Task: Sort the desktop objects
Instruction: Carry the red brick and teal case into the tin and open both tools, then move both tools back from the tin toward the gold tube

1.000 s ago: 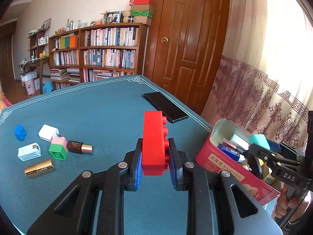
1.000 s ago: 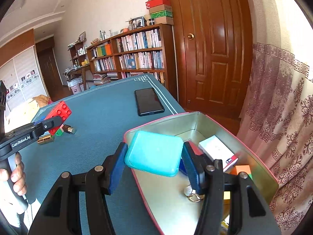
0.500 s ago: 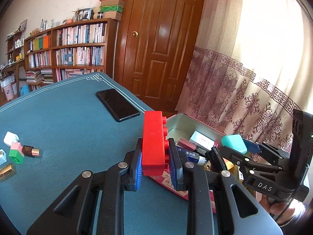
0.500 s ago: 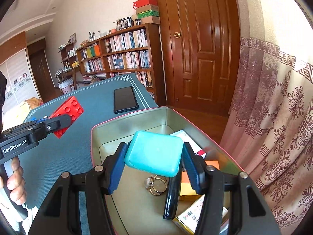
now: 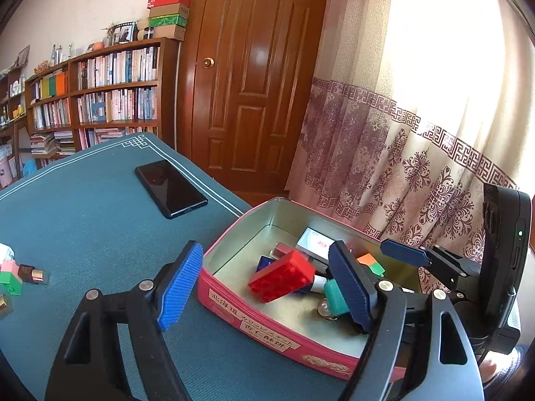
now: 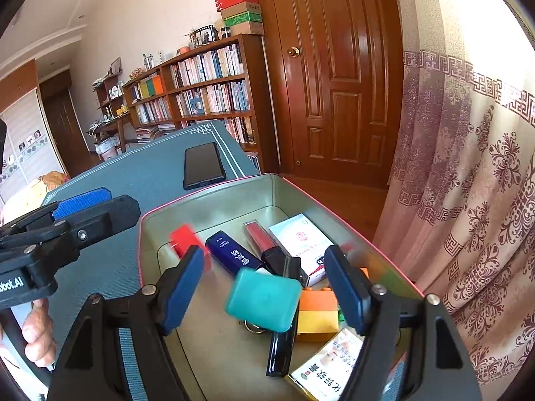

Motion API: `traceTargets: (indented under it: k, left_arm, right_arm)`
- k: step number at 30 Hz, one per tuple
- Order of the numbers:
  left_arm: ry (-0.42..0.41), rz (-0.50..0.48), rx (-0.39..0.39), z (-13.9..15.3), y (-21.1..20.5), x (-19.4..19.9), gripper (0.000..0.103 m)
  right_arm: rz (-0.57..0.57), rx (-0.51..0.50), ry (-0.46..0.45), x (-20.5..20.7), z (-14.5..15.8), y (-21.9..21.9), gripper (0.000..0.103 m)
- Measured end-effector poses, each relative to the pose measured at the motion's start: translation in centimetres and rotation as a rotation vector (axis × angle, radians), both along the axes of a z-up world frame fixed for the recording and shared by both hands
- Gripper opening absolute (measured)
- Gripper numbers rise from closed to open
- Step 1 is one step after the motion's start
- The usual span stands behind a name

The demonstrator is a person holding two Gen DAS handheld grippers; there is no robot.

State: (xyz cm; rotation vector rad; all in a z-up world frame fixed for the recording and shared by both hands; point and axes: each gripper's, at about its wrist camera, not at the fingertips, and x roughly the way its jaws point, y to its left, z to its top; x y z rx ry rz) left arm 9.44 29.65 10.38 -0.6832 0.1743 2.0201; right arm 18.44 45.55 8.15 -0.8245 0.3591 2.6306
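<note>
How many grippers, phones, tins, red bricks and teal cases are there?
Grippers: 2 (left gripper, right gripper; jaws opening, one loose thing between each pair)
Phones: 1
Tins: 1
Red bricks: 1
Teal cases: 1
Total: 6

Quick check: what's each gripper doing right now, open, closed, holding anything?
Left gripper: jaws opening, red brick released, loose over the tin.
Right gripper: jaws opening, teal case loose between them.

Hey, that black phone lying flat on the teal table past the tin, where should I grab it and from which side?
Probably grip the phone across its two long edges, near the middle, with a hand-held gripper coming down from above. It lies flat on the teal table, thin, so its faces cannot be pinched. Its long edges are clear: the tin sits apart from its near end, and the table edge runs alongside with some gap.
</note>
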Motion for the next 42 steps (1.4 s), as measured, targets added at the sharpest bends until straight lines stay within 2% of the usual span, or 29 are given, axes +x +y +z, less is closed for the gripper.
traceTargets:
  k: [8, 15, 21, 29, 39, 42]
  left_arm:
    - [-0.053, 0.074, 0.026, 0.0, -2.1, -1.9, 0.081]
    - [-0.050, 0.132, 0.002, -0.4, -3.5, -2.8, 0.081]
    - [-0.051, 0.187, -0.022, -0.8, -5.4, -3.6, 0.084]
    - [-0.089, 0.288, -0.026, -1.1, -8.8, -5.4, 0.084]
    - [-0.103, 0.427, -0.062, -1.8, -13.8, -7.6, 0.084]
    - [-0.120, 0.474, -0.065, -2.4, -15.6, -8.4, 0.084]
  right_arm:
    - [0.010, -0.022, 0.011, -0.1, 0.1, -0.2, 0.083]
    - [0.029, -0.033, 0.023, -0.4, 0.4, -1.0, 0.087]
    - [0.043, -0.037, 0.050, -0.7, 0.8, -2.1, 0.103]
    - [0.071, 0.038, 0.066, -0.9, 1.8, -4.3, 0.103]
    - [0.140, -0.054, 0.085, -2.4, 1.9, -6.4, 0.103]
    - [0.176, -0.044, 0.084, -3.2, 1.9, -7.8, 0.103]
